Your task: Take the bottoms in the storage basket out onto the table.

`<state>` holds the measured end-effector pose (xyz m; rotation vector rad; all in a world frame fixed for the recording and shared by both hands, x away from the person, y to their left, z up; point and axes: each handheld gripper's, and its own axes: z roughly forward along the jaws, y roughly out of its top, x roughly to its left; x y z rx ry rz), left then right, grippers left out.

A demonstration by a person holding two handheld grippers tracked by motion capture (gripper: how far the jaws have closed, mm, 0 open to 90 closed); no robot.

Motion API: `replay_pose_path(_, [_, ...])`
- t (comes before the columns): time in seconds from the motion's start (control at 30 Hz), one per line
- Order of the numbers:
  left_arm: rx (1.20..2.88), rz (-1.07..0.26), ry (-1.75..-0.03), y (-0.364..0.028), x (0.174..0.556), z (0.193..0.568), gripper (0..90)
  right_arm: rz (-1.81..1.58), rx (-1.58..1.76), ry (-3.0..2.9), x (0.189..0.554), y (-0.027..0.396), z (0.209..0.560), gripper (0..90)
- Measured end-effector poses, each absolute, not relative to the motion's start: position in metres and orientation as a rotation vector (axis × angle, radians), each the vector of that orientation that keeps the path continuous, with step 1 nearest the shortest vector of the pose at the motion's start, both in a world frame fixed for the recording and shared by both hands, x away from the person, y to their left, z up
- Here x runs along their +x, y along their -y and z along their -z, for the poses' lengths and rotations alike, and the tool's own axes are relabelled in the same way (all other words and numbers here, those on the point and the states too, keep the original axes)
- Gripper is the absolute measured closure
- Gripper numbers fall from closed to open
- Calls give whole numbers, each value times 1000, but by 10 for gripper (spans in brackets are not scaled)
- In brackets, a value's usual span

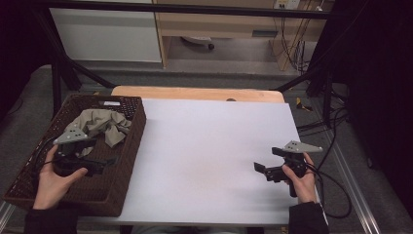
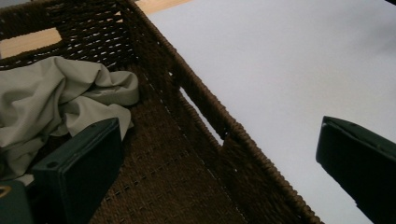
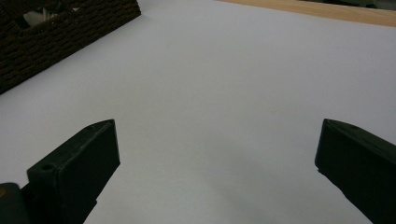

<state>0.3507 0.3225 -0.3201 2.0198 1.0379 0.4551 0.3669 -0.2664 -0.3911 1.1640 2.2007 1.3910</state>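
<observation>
The left gripper (image 1: 100,165) hangs over the wicker basket (image 1: 127,161), jaws wide apart and empty; the crumpled beige cloth (image 1: 100,124) lies just beyond them, seemingly untouched. Well apart, the right gripper (image 1: 268,163) hovers spread over the white tabletop (image 1: 204,146)

My rig sits in a lab.
I see a black frame (image 1: 195,9), loose cables (image 1: 292,48) and a white-covered table (image 1: 214,146).
</observation>
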Motion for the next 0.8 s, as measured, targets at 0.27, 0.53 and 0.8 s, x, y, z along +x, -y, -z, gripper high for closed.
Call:
replay_pose_path(0.27, [2038,-487,-1069,-334,354,312,6,-1389,1167,-2201,367,266,391,4])
replay_pose_path(0.53, [2072,-504,-1086,-341,361,302,5,-1392,1164,-2200,367,267,391,4])
replay_pose_path(0.8, [2093,-524,-1094,-350,369,293,0,-1392,1166,-2200,367,267,390,4])
